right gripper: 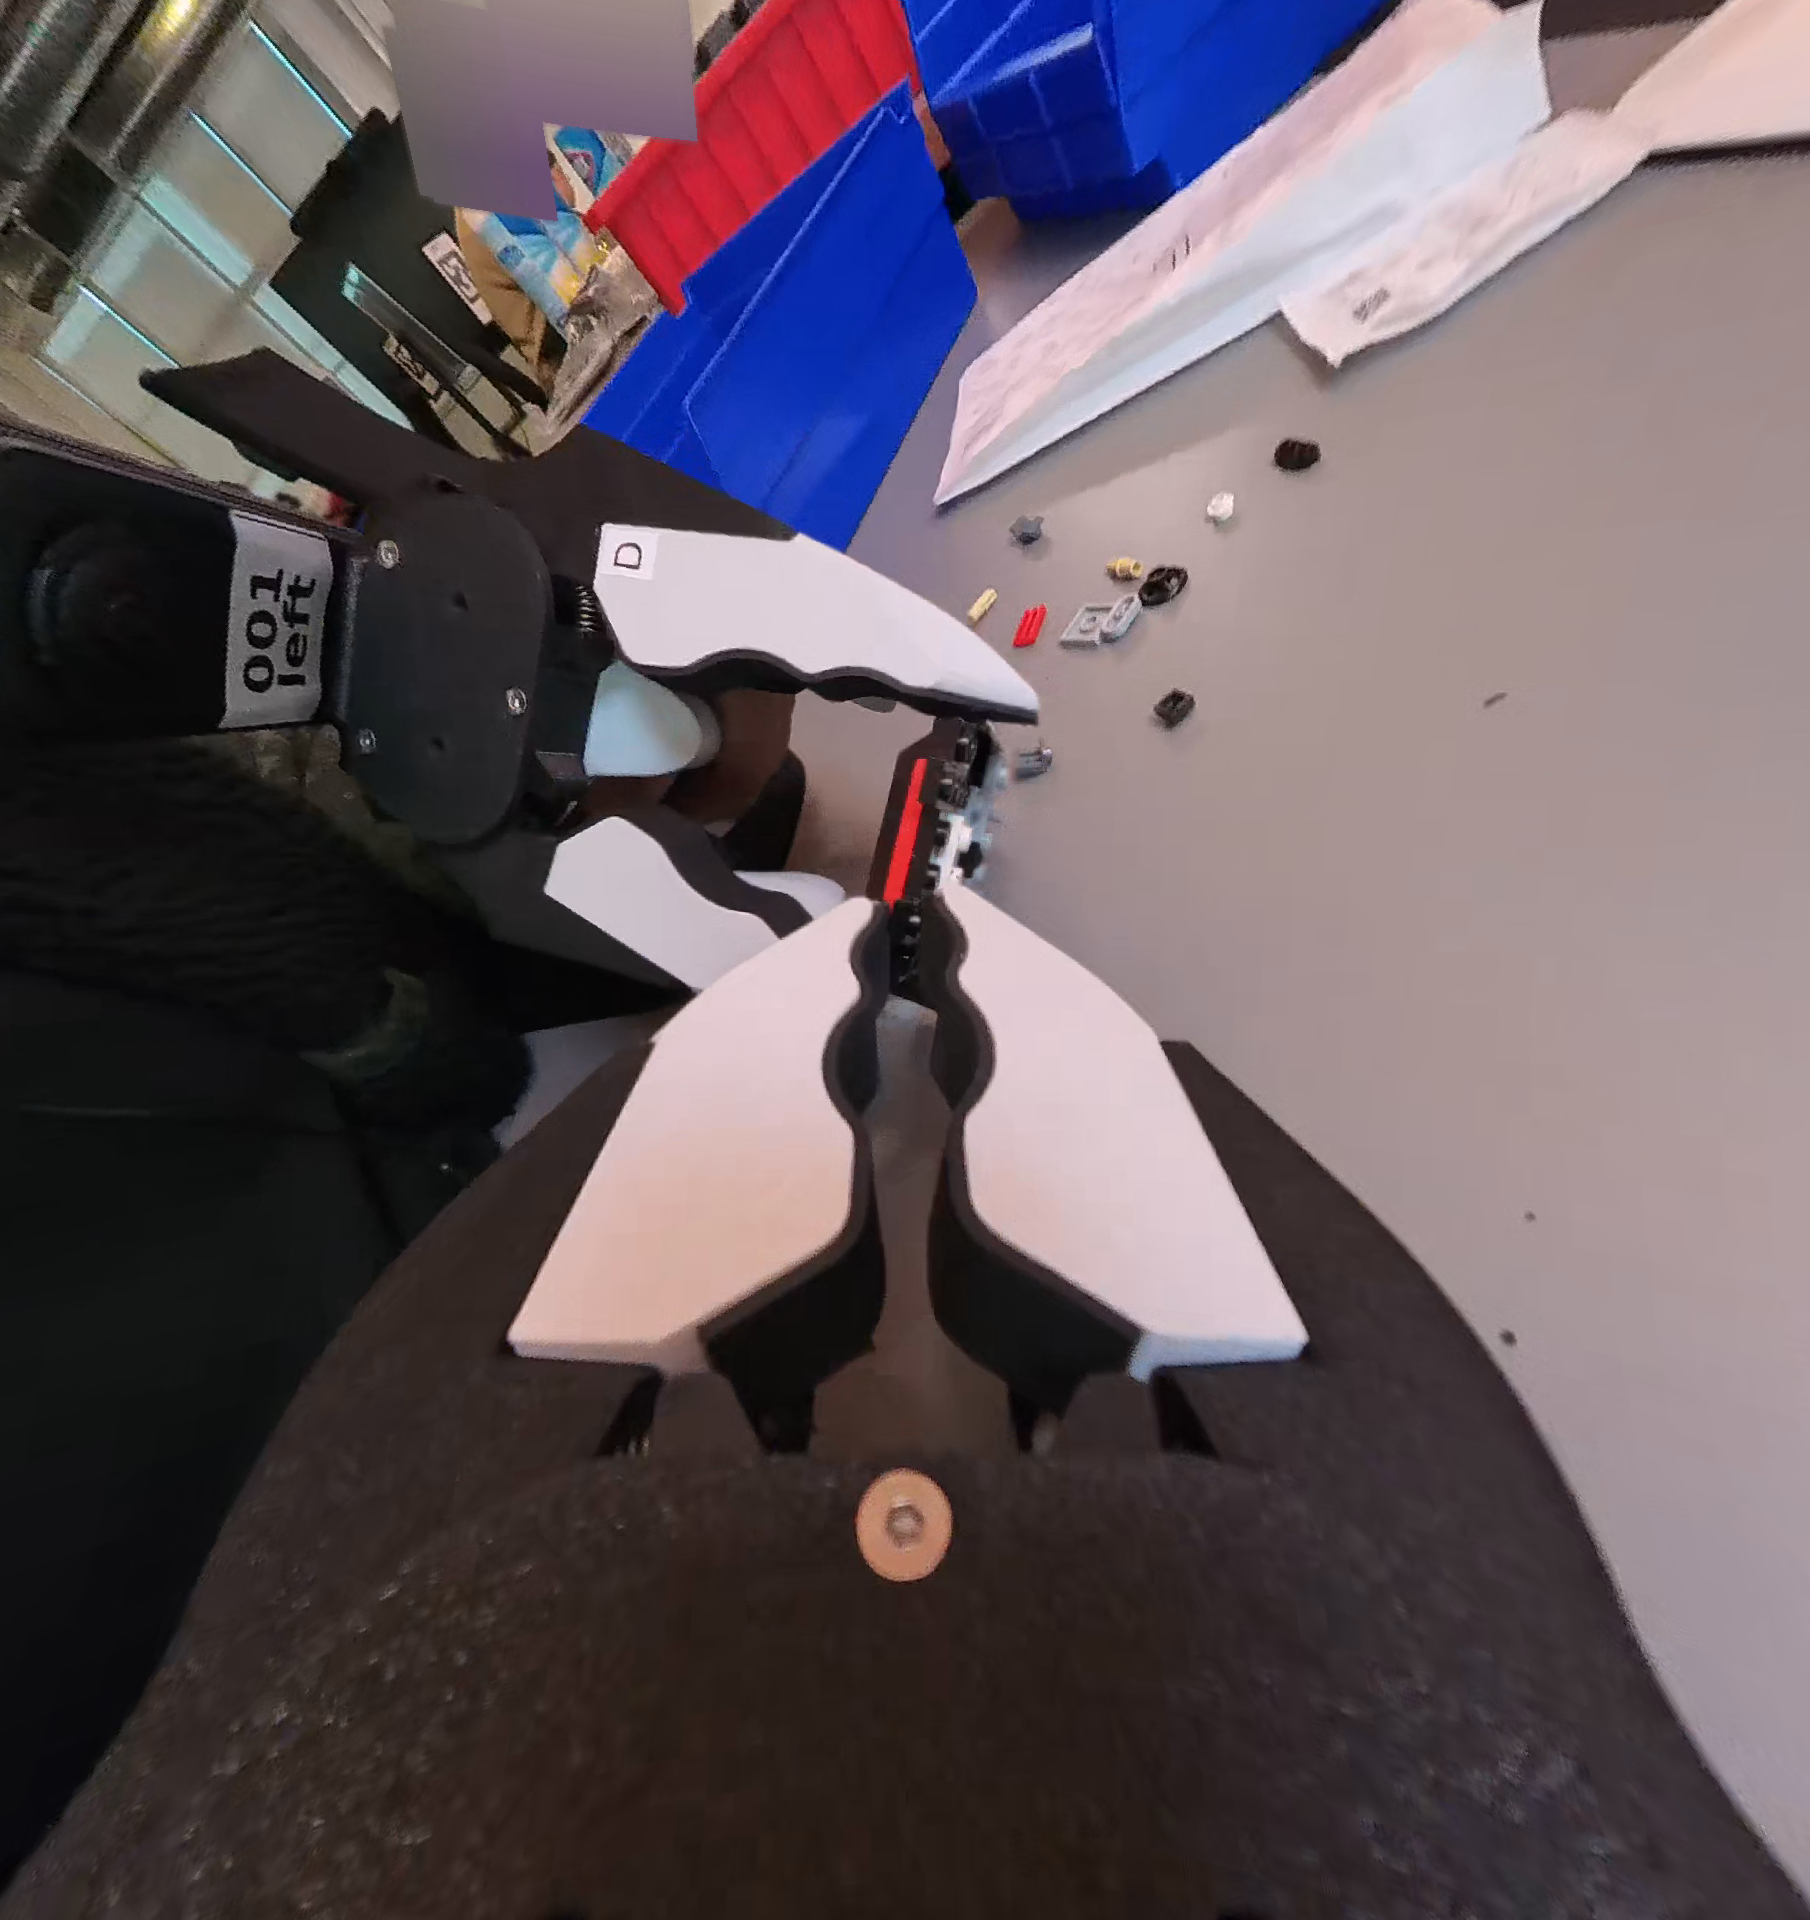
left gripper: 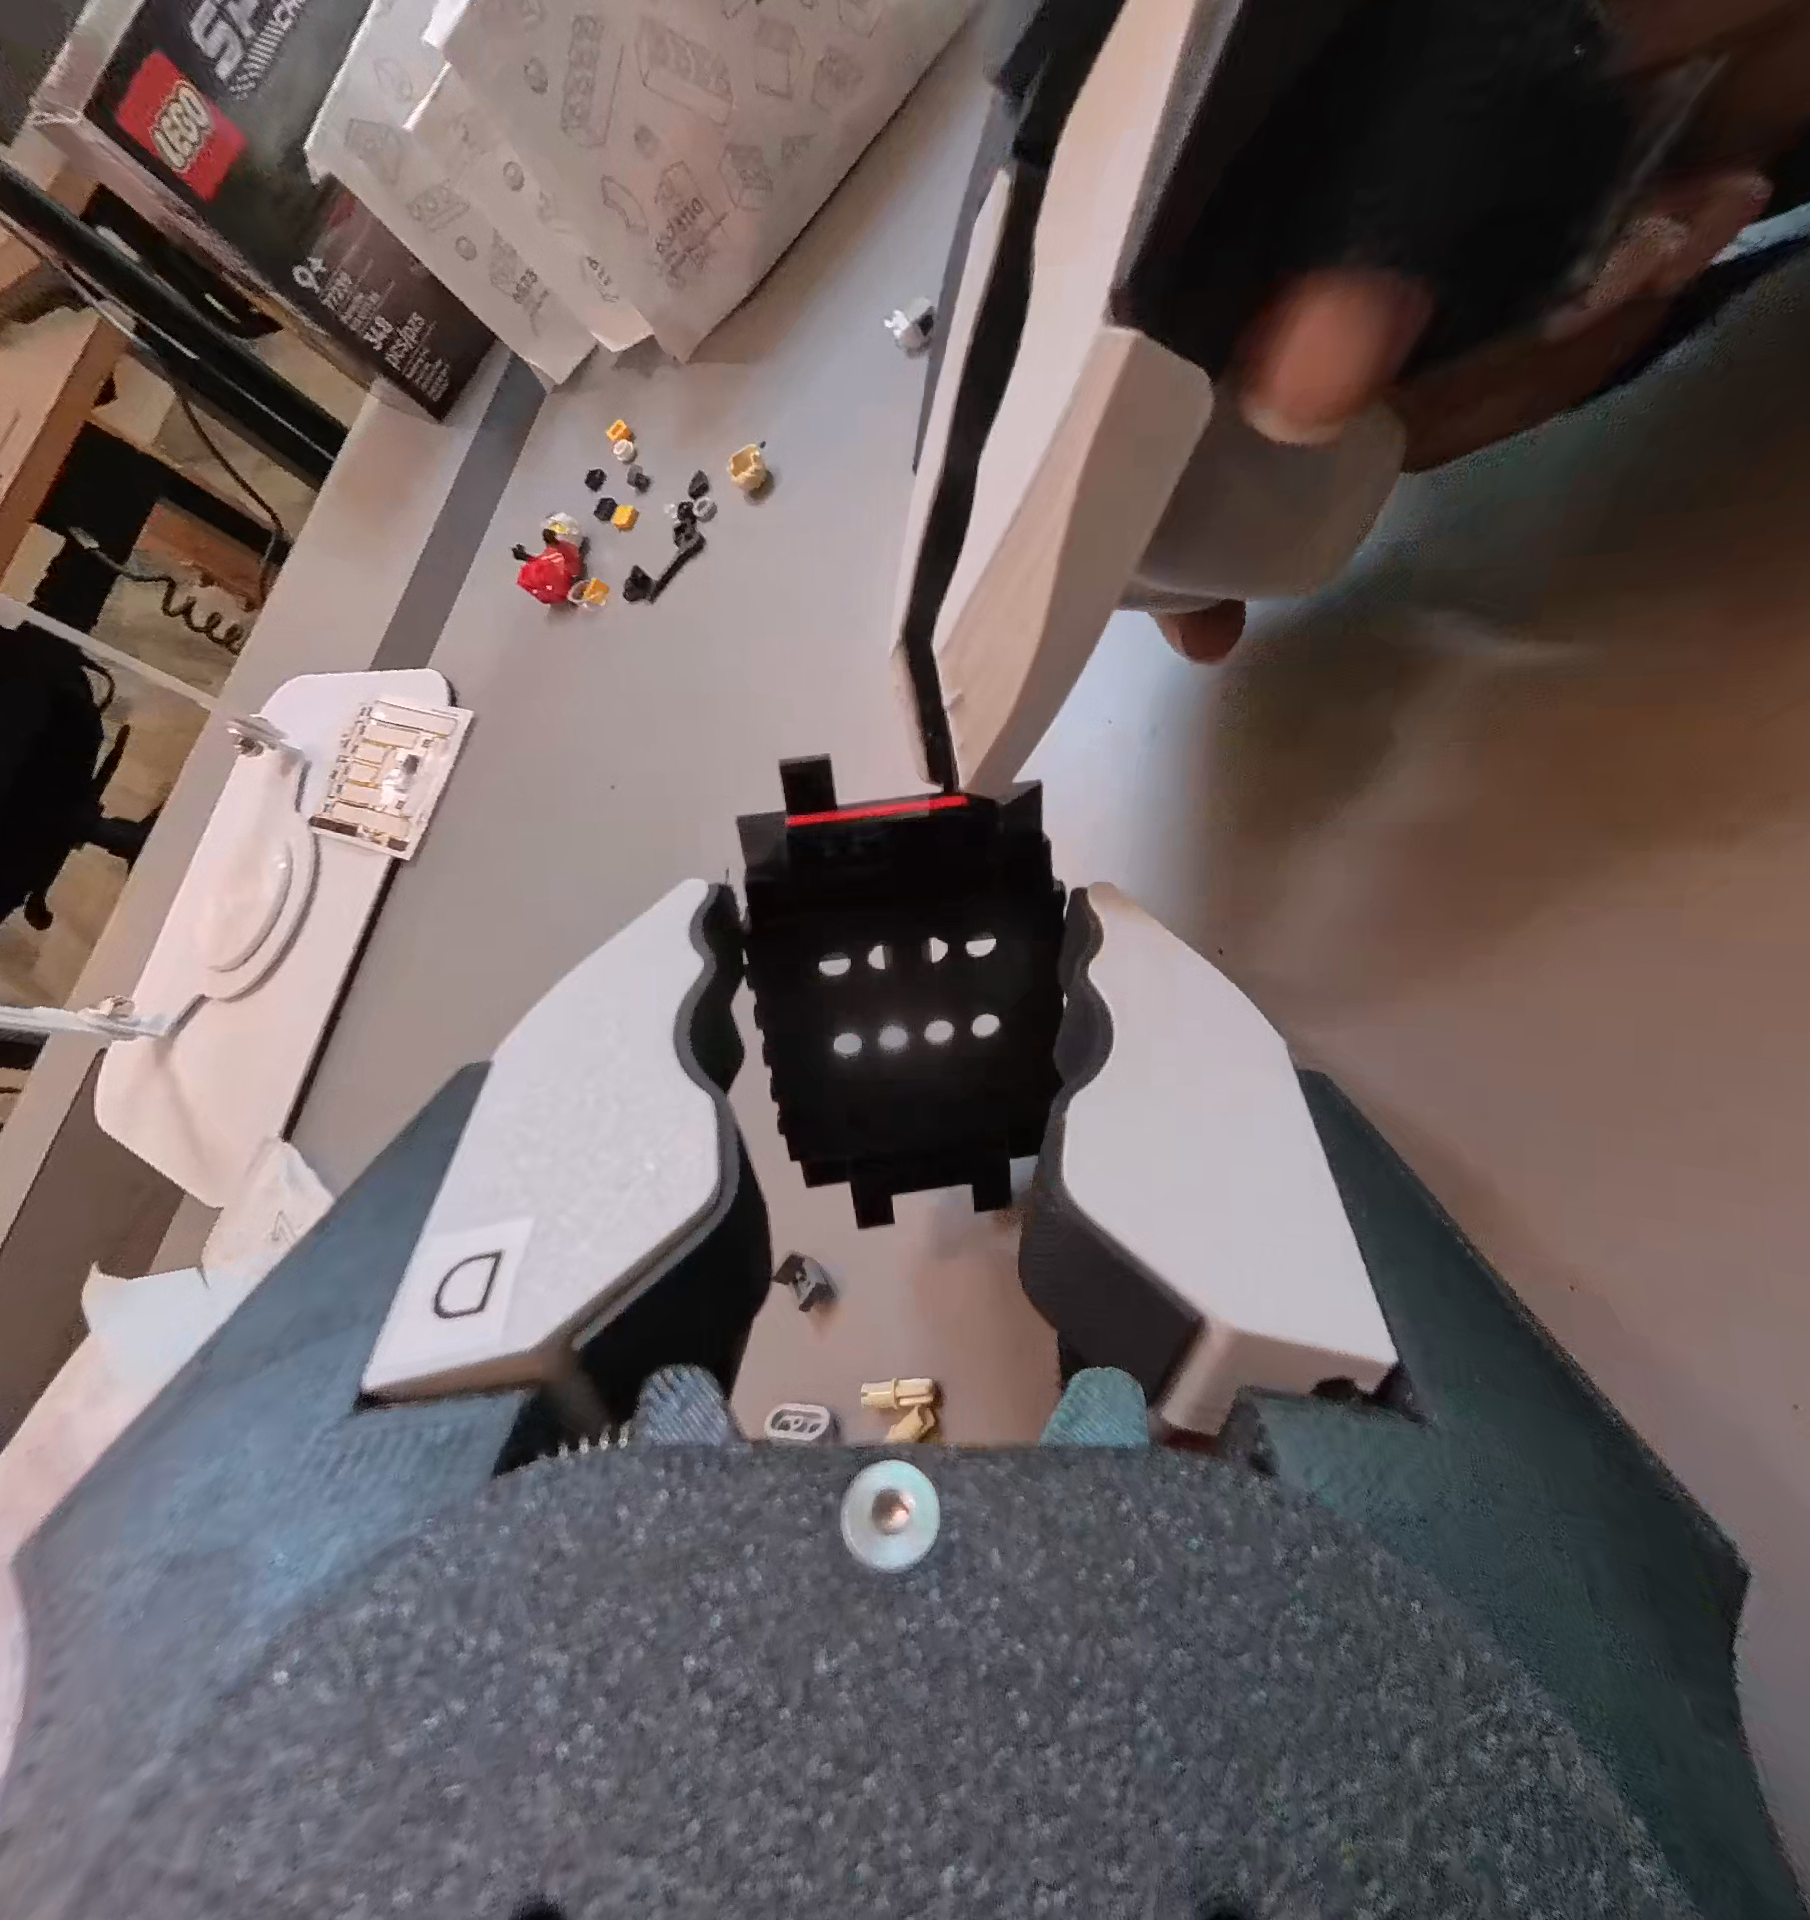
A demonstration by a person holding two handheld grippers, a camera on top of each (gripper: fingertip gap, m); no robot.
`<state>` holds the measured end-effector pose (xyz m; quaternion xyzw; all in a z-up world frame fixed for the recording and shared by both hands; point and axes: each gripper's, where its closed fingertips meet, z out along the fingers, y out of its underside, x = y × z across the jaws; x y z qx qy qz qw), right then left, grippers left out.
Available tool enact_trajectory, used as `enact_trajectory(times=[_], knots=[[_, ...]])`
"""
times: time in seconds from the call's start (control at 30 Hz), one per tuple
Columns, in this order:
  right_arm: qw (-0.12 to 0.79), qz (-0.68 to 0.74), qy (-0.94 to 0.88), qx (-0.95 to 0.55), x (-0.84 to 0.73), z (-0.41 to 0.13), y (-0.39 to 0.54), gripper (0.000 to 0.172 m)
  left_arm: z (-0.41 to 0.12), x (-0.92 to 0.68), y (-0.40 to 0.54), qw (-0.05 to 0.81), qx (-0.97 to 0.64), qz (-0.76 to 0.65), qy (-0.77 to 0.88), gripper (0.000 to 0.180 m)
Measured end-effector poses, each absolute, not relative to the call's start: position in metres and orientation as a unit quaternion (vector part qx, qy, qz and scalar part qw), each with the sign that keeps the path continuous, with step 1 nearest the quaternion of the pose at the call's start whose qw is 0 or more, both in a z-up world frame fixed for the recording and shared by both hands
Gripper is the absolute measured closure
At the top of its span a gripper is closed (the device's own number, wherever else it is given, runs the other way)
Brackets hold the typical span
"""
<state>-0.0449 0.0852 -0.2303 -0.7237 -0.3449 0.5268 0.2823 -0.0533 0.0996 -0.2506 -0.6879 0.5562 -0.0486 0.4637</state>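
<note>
The left claw (left gripper: 906,971), centre of the left wrist view, grips a black brick assembly (left gripper: 906,1039) with a red stripe, both pads pressed on its sides, lifted above the grey tabletop (left gripper: 589,665); the right claw (right gripper: 908,935), centre of the right wrist view, is closed on the assembly's thin edge. Loose small bricks (left gripper: 620,520) lie unattached at upper left, so the build looks part-finished; a printed toy box (left gripper: 257,208), illustrated paper sheets (left gripper: 620,156), a sticker sheet (left gripper: 387,774) and labels on the left claw bear writing.

I can see print on a black box (left gripper: 257,208), white paper bags (left gripper: 652,156), a sticker (left gripper: 470,1283) on the left gripper (left gripper: 901,899), and its camera label (right gripper: 275,636).
</note>
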Motion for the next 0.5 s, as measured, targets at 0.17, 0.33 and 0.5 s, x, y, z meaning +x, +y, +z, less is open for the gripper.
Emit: enact_trajectory(times=[0.17, 0.33, 0.5], knots=[[0.270, 0.534, -0.336, -0.728, -0.039, -0.234, 0.090, 0.168, -0.242, -0.051, 0.096, 0.484, -0.668, -0.071, 0.561, 0.121], [0.297, 0.522, -0.368, -0.710, -0.040, -0.226, 0.086, 0.167, -0.234, -0.051, 0.091, 0.498, -0.654, -0.103, 0.561, 0.121], [0.446, 0.348, -0.527, -0.635, -0.034, -0.210, 0.085, 0.167, -0.221, -0.049, 0.082, 0.496, -0.635, -0.219, 0.550, 0.125]])
